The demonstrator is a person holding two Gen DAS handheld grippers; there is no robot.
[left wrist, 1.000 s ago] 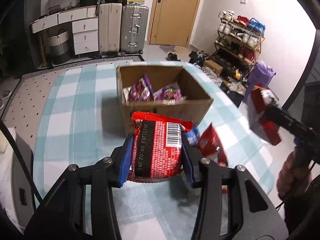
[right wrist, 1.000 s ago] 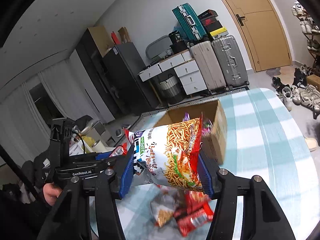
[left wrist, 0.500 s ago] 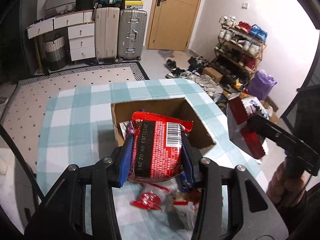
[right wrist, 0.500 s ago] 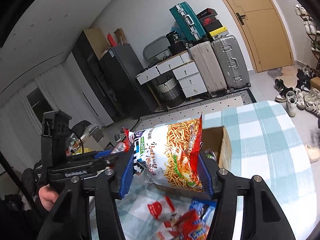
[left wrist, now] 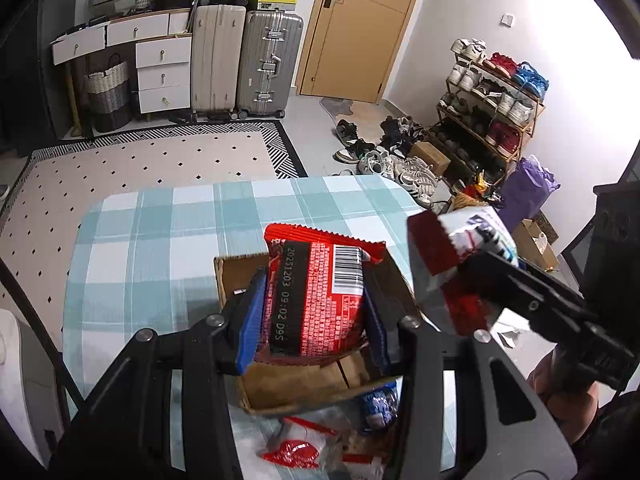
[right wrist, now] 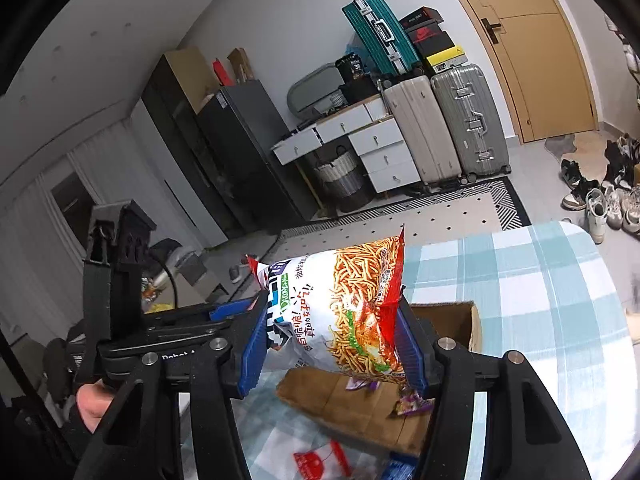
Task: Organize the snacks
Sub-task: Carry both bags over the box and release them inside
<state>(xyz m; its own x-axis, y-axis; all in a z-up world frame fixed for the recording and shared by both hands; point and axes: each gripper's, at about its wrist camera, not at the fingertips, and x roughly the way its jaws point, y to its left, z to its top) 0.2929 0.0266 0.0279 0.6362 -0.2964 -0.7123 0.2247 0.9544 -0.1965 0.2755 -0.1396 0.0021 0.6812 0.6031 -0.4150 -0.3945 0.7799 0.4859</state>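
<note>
Left tongs [left wrist: 314, 312]: clamped on a red snack packet [left wrist: 316, 296], held over the cardboard box [left wrist: 296, 390], likely for dropping in.
Right tongs [right wrist: 332, 344]: gripping a fried-noodle snack bag [right wrist: 344, 304], also above the box, likely next in.
Box contents: purple wrappers [right wrist: 408, 404] show inside.
Desk [left wrist: 152, 240]: loose packets [left wrist: 296, 450] lie just beside the box's near wall, unsorted.
</note>
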